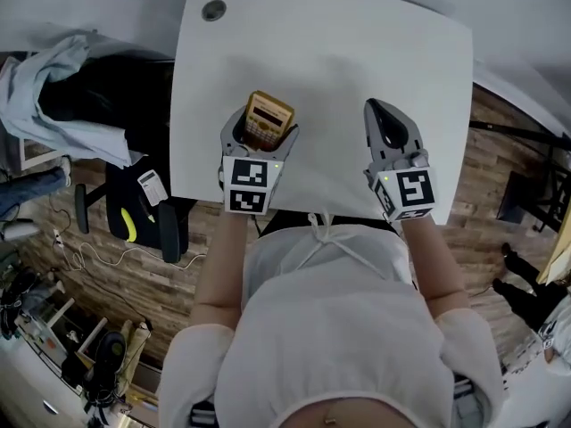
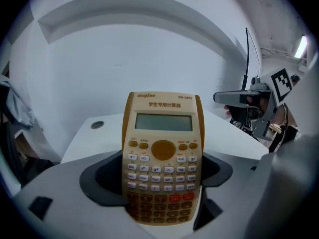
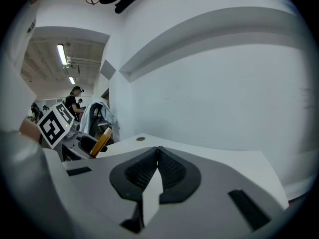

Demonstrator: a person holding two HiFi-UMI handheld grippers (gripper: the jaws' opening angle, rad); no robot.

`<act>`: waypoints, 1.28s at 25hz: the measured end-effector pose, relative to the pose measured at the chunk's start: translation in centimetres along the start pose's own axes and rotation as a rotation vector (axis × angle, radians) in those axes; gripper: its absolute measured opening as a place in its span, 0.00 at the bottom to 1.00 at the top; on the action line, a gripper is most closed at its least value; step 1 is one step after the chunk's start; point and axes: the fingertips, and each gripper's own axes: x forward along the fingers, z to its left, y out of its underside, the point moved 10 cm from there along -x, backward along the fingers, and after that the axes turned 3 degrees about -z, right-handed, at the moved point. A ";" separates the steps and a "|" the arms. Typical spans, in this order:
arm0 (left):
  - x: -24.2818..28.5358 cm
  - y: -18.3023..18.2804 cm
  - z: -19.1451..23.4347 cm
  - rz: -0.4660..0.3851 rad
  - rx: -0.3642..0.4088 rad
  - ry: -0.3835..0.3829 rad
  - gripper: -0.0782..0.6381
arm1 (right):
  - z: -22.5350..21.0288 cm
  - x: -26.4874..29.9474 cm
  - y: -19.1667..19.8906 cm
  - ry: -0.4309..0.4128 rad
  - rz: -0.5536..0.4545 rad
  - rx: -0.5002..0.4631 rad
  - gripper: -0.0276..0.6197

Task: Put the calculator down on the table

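Note:
A yellow-orange calculator (image 1: 268, 119) stands upright, screen toward me, with my left gripper (image 1: 263, 134) shut on its lower half. It is held above the white table (image 1: 330, 52), near the front edge. In the left gripper view the calculator (image 2: 163, 133) fills the middle, its lowest key rows sunk between the dark pads (image 2: 102, 176). My right gripper (image 1: 390, 125) hovers to the right, jaws shut with nothing in them. In the right gripper view the two ribbed pads (image 3: 172, 169) meet, and the calculator (image 3: 100, 142) shows edge-on at the left.
A round cable grommet (image 1: 213, 10) sits at the table's far left corner. Left of the table stands a dark chair draped with a light garment (image 1: 53, 87). My own body stands close against the front edge. A white wall rises behind the table.

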 end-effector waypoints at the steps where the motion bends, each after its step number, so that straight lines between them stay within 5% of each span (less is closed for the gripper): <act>1: 0.9 0.1 0.4 0.017 -0.001 0.011 0.70 | -0.2 0.5 0.3 0.009 0.013 0.005 0.05; 11: 8.3 2.0 2.3 0.255 0.020 0.102 0.69 | -1.3 4.2 2.9 0.060 0.119 0.026 0.05; 17: 9.8 2.0 2.3 0.326 0.037 0.104 0.69 | -1.5 5.2 3.5 0.075 0.158 0.011 0.05; 32: 9.5 2.7 2.3 0.251 0.044 0.083 0.69 | -0.9 4.8 3.0 0.099 0.142 0.017 0.05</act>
